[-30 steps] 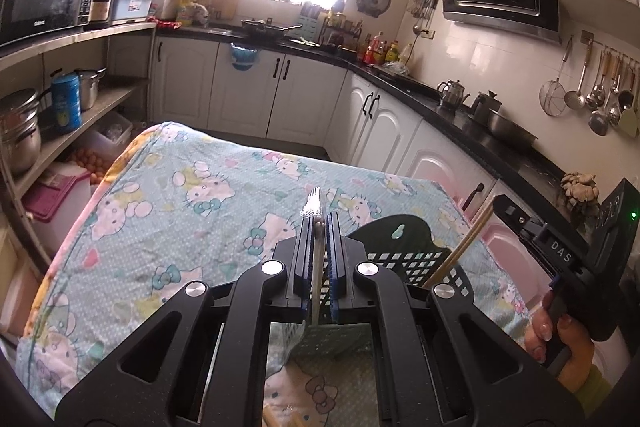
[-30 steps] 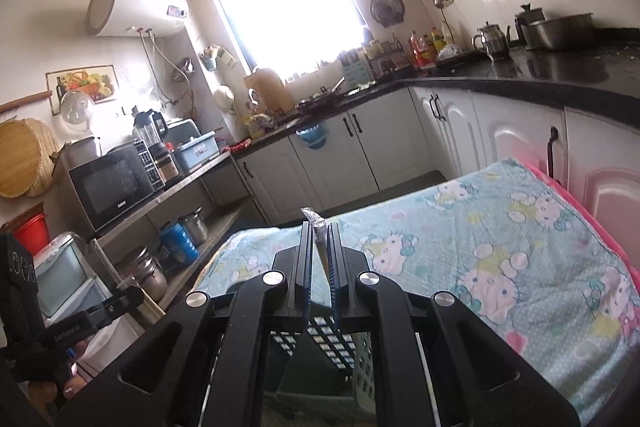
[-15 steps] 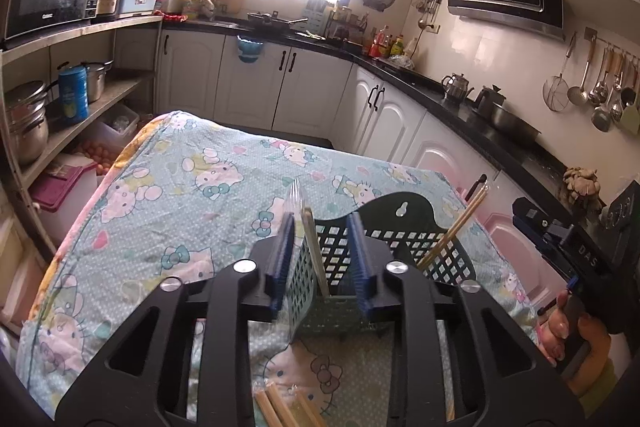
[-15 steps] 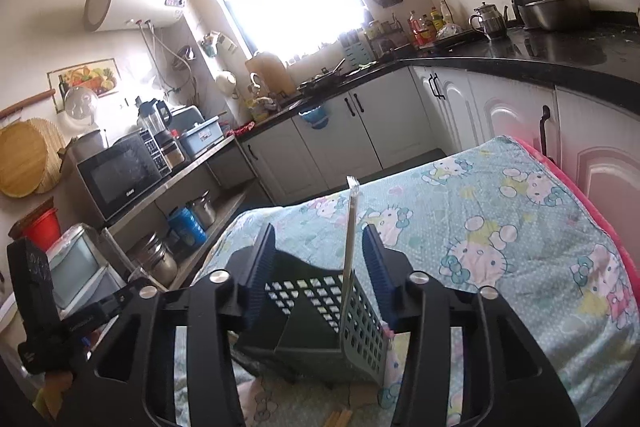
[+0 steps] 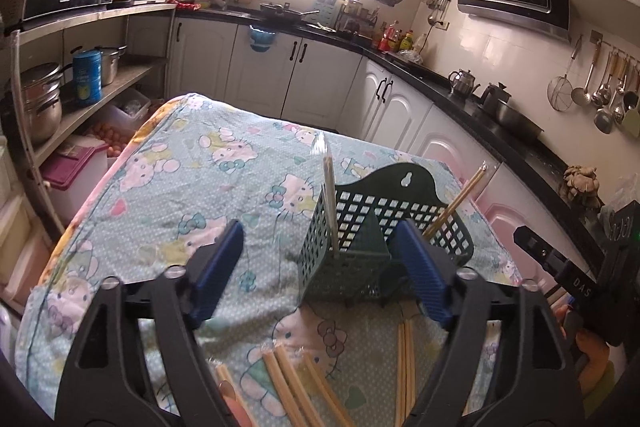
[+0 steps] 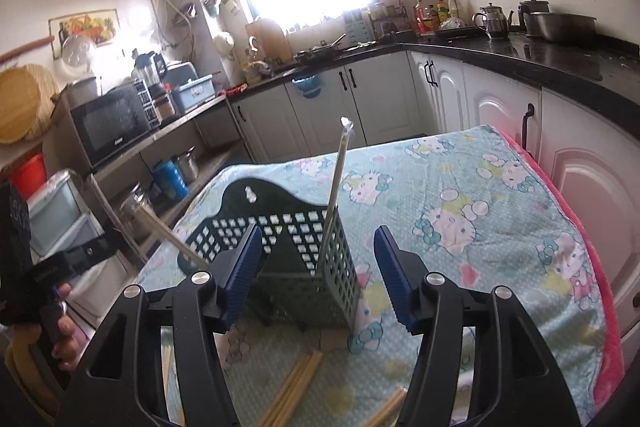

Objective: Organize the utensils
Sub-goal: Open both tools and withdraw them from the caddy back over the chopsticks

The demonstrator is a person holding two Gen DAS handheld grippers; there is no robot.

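A dark green mesh utensil basket point(image 5: 352, 259) point(image 6: 304, 259) stands on the cartoon-print cloth. A plastic-wrapped chopstick pair point(image 5: 329, 195) stands upright in its left compartment. My left gripper point(image 5: 318, 229) is opening just behind it, its blue pads well clear of the stick. A second wrapped pair point(image 6: 334, 203) stands in the other compartment and leans in the left wrist view point(image 5: 460, 203). My right gripper point(image 6: 318, 231) is also opening, with nothing pressed between its pads. Loose chopstick pairs point(image 5: 296, 383) point(image 6: 296, 387) lie on the cloth in front of the basket.
The covered table point(image 5: 180, 187) point(image 6: 480, 207) stretches beyond the basket. White cabinets under a black counter point(image 5: 500, 123) run along the back and right. Shelves with pots point(image 5: 40, 99) stand at the left. Each view shows the other gripper, right point(image 5: 576, 279) and left point(image 6: 60, 267), held by a hand.
Both grippers were shut on a wrapped chopstick pair over the basket. Both have opened and drawn back, leaving the sticks standing in the basket. Loose chopsticks on the cloth came into view.
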